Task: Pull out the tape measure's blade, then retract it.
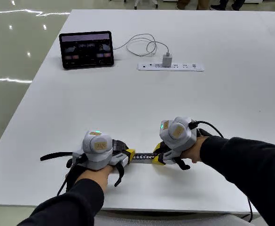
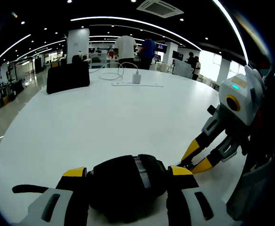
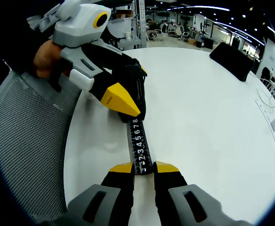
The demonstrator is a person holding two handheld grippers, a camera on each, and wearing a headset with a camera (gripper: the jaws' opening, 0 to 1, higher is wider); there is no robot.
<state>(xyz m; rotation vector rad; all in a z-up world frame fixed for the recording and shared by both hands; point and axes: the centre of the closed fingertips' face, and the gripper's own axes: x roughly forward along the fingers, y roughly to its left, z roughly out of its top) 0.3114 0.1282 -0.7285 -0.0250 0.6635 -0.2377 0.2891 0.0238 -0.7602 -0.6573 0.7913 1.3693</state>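
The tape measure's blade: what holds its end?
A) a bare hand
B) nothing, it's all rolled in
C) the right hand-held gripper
C: the right hand-held gripper pinches the end of the numbered blade, which sticks a little way out of the case.

A wide white bench (image 1: 184,94) stands on a glossy pale floor (image 1: 15,42) that mirrors the lights. Near its far edge are a dark tablet (image 1: 86,49) and a power strip (image 1: 170,67) with a charger (image 1: 167,60) and a looped cable (image 1: 139,44). A grey mesh chair (image 3: 29,141) sits at the near edge. Light strips (image 2: 128,20) run across the dark ceiling.
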